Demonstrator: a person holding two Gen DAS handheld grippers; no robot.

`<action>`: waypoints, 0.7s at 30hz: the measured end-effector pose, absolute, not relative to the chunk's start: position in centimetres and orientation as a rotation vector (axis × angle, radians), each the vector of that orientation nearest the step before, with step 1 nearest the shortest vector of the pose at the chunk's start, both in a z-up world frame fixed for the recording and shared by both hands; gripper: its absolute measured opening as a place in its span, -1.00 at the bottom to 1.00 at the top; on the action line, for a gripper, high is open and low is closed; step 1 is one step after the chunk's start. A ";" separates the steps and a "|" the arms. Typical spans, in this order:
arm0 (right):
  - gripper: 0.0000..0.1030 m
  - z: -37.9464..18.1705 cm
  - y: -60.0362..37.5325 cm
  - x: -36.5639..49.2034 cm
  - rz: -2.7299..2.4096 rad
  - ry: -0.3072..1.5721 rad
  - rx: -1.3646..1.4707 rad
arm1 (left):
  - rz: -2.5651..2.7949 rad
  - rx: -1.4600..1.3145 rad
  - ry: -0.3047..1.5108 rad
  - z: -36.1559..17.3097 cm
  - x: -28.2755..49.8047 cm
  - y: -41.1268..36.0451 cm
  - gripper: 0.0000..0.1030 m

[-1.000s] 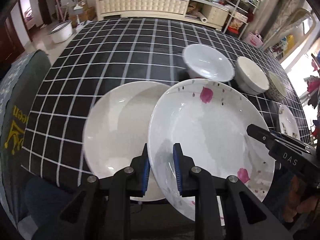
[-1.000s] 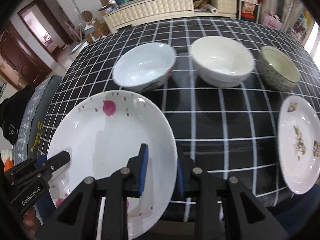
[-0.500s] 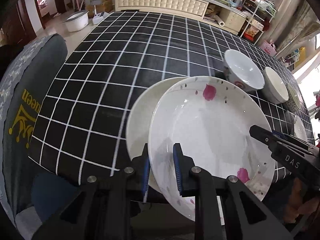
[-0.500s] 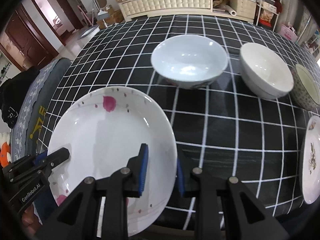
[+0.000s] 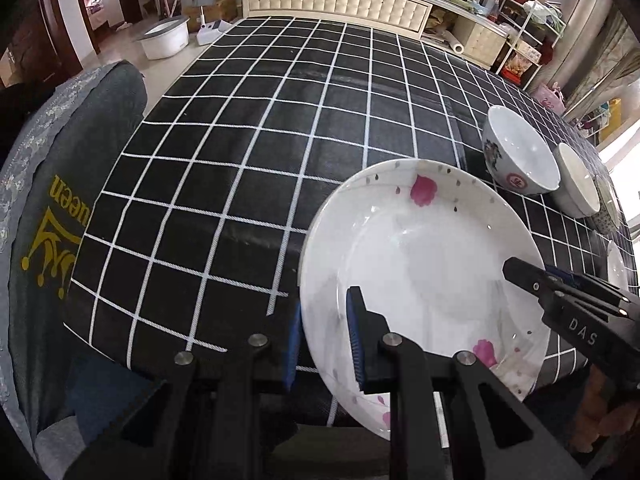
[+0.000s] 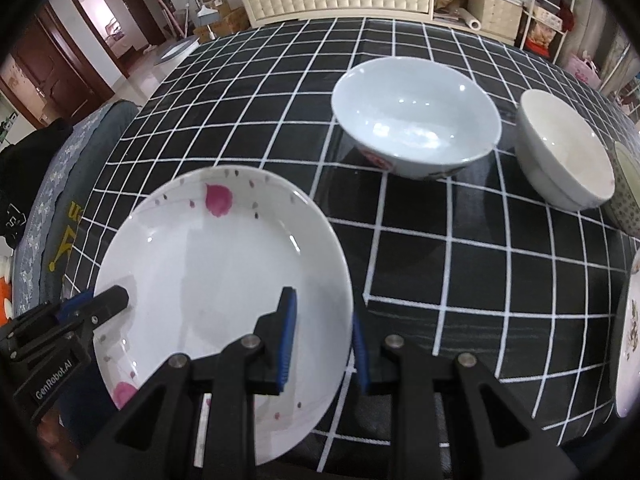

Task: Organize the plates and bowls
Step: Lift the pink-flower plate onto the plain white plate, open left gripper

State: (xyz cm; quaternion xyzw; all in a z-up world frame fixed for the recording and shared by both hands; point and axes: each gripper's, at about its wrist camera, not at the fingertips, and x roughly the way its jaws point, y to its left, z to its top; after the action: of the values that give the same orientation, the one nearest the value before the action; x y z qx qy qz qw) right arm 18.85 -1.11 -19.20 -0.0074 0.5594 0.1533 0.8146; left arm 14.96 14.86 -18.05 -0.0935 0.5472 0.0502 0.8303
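**Flowered plate now covers the plain one: stack nearly lined up**

Change: a second ago a plain white plate lay on the desk to the left of the flowered plate [image 5: 420, 256] in the left wrist view. Half a second ago only a crescent of it showed. Now none of it shows, so the flowered plate has travelled left over it. My read: the stacking step is at or near placement. Can't confirm whether the two plates touch.

Grip state:
- left hand-held gripper [image 5: 324, 340]: pinching the flowered plate's near-left rim, one blue pad above, one below.
- right hand-held gripper [image 6: 322, 340]: pinching the near-right rim the same way. It is also visible in the left view as the black body marked DAS.

Both hold the same plate at the near edge of the desk [image 5: 248, 128], and its near rim overhangs that edge.

Rest of the layout: blue-white bowl [image 6: 416, 120] behind the plate, white bowl [image 6: 564, 156] just to its right, well apart from the plate. Those moved right in the left view only because the camera swung.

Hard to make out:
- plain plate: fully hidden, so its alignment is unknown.
- patterned bowl [image 6: 626, 192]: cut by the frame edge; only a sliver shows.
- second decorated plate [image 6: 630, 344]: clipped at far right.
- lower pads of both grippers sit behind the rim, so bite depth is not visible.
- the holder's hand: only a blurred patch at lower right of the left view.
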 end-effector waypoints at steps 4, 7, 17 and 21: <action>-0.42 -19.2 -1.0 18.9 0.323 1.178 -0.032 | 0.111 -0.191 1.162 -18.2 15.1 14.8 -0.63; -0.42 -19.1 -1.3 19.0 0.331 1.180 -0.027 | 0.122 -0.176 1.163 -18.3 15.0 14.5 -0.63; -0.14 -18.4 -3.5 18.3 0.291 1.175 0.005 | 0.178 -0.140 1.096 -16.0 13.9 14.6 -0.40; 0.04 -17.2 -4.7 17.4 0.277 1.124 0.001 | 0.151 -0.172 1.073 -14.5 13.9 14.0 -0.15</action>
State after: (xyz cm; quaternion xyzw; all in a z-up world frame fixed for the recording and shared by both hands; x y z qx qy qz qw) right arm 17.43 -4.67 -17.19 0.0004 0.5312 0.1310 0.8371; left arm 13.86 13.99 -14.51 -0.0818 0.5098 0.0718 0.8534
